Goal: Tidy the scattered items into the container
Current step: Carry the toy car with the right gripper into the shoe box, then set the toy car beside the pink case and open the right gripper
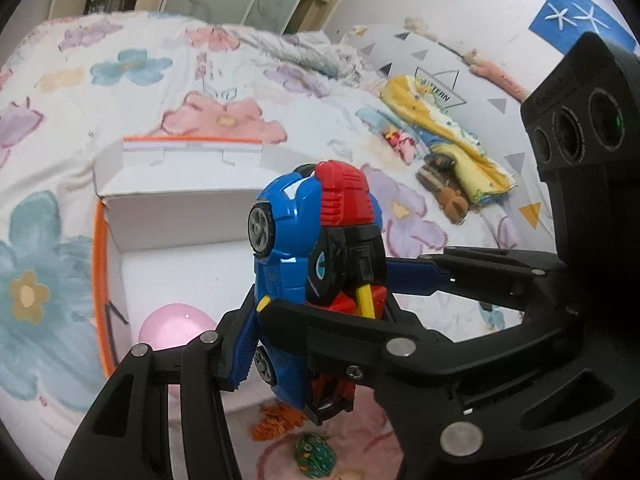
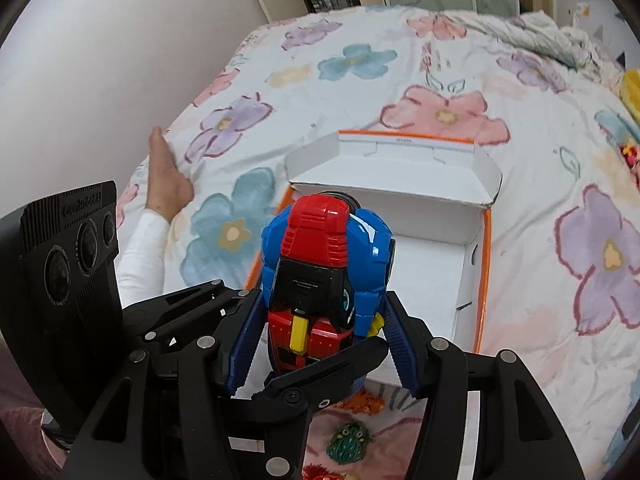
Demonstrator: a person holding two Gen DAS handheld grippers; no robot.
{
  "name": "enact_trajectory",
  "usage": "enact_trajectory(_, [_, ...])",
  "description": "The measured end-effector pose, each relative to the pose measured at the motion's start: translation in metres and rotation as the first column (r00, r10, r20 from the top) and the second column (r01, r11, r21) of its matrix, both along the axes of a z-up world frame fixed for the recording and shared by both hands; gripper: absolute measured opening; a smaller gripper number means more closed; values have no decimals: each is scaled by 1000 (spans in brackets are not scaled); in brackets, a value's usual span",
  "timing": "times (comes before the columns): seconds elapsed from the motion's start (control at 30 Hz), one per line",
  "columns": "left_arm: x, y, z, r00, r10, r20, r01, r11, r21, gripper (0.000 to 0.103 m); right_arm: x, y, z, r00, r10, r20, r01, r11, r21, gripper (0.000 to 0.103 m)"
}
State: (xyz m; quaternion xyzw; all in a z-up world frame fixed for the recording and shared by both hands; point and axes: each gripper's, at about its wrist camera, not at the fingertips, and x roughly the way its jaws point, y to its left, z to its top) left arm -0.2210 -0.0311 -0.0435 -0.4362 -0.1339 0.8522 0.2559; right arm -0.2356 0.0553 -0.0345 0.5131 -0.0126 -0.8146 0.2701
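Observation:
A blue, red and black toy robot car (image 1: 316,256) is held above the open white box with orange edges (image 1: 172,216). Both grippers close on it. In the left wrist view my left gripper (image 1: 320,312) has its blue pads against the toy, and the right gripper crosses from the right, clamping it too. In the right wrist view the toy (image 2: 324,272) sits between my right gripper's (image 2: 320,340) blue pads, over the box (image 2: 436,276). A pink ball (image 1: 176,330) lies inside the box.
A green frog toy (image 1: 314,454) and an orange fuzzy item (image 1: 276,420) lie on the floral bedspread in front of the box; the frog also shows in the right wrist view (image 2: 348,442). A yellow cloth (image 1: 444,132) and brown toy (image 1: 444,188) lie at right. A person's foot (image 2: 164,176) rests at left.

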Motion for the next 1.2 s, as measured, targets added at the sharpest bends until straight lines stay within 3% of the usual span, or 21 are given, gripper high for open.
enact_trajectory(0.43, [-43,7,-72,985,-6,170,9,1000,-20,54,-53,-2,-76,987,-28,159,22,999,36,57])
enact_trajectory(0.63, [-44,15,-90,976,-23,216,41,996,-77,54,-59,-6,-100,975,-46,218,28,996,81,57])
enact_trajectory(0.83, [-45,15,-105,963,-24,269,48,995,-83,55,-65,-5,-121,956,-68,284,37,993,113,57])
enact_trajectory(1.1, [-46,17,-104,964,-19,264,55,990,-129,56,-71,0,-134,938,-91,334,60,993,101,57])
enact_trajectory(1.2, [-44,16,-99,972,-1,233,45,983,-180,67,-71,2,-133,938,-98,332,74,994,85,60])
